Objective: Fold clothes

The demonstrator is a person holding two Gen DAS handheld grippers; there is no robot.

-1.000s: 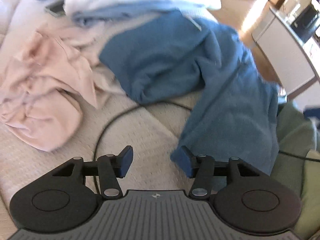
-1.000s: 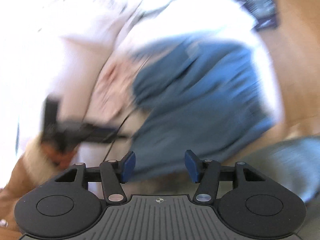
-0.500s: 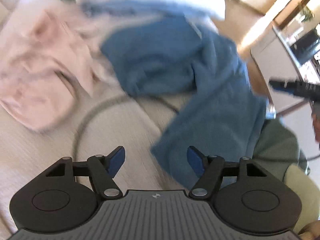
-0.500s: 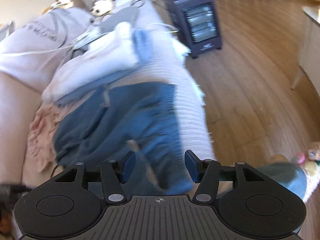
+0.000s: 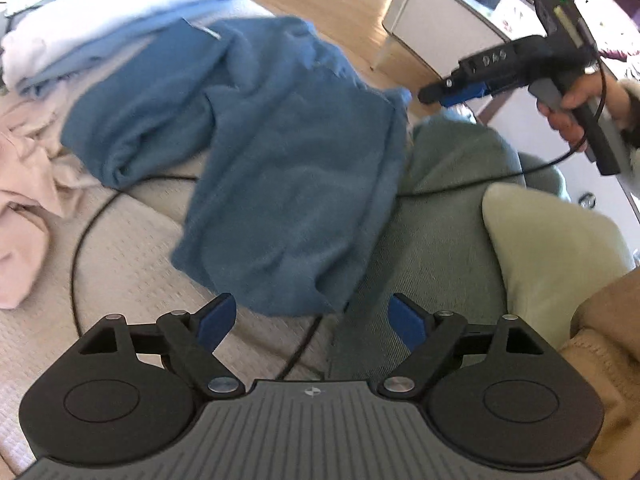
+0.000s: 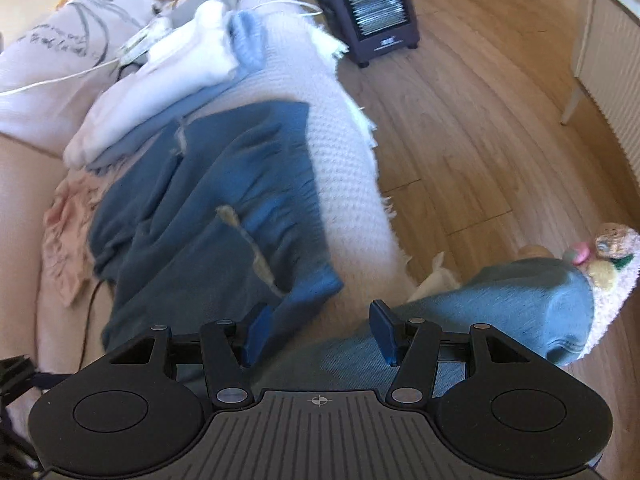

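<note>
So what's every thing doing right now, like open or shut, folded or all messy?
Left gripper: open, holding nothing.
Right gripper: open, holding nothing.
Dark blue fleece garment: unfolded, rumpled, spread over the sofa.
Pale pink garment: crumpled in a heap.
White and light blue clothes: stacked in a pile.
Black cable: lying looped on the sofa.

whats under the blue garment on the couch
The blue garment lies on the cream knit couch cover. A black cable runs under its lower fold, and its right edge overlaps the green trouser leg. Anything else beneath it is covered.
</note>
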